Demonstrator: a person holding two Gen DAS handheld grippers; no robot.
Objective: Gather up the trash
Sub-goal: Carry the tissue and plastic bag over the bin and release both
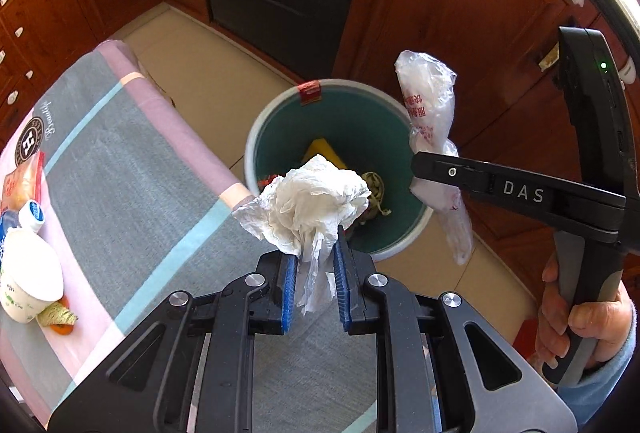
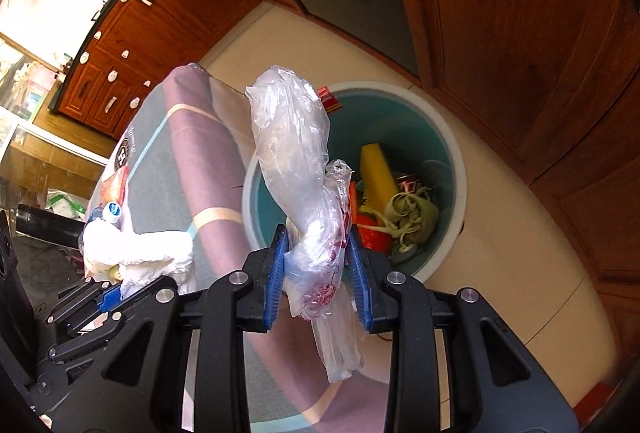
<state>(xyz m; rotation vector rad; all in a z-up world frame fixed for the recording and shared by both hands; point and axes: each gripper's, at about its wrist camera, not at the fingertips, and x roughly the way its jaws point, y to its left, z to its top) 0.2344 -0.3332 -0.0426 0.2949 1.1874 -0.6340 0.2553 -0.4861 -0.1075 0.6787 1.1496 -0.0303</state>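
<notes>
Holding scraps and a yellow box (image 2: 378,173), the bin (image 1: 256,137) sat below left tongs (image 1: 316,265) clamped on crumpled tissue (image 1: 312,201), right tongs (image 2: 318,265) on a clear bag (image 2: 296,153).

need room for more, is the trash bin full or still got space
Still has space: the trash bin holds a low pile; its teal inner wall shows above it.

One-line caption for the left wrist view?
Left gripper holds a tissue over the bin; right gripper holds a bag.

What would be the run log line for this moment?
left gripper: shut on crumpled white paper tissue | right gripper: shut on clear plastic bag | both above round green trash bin
</notes>
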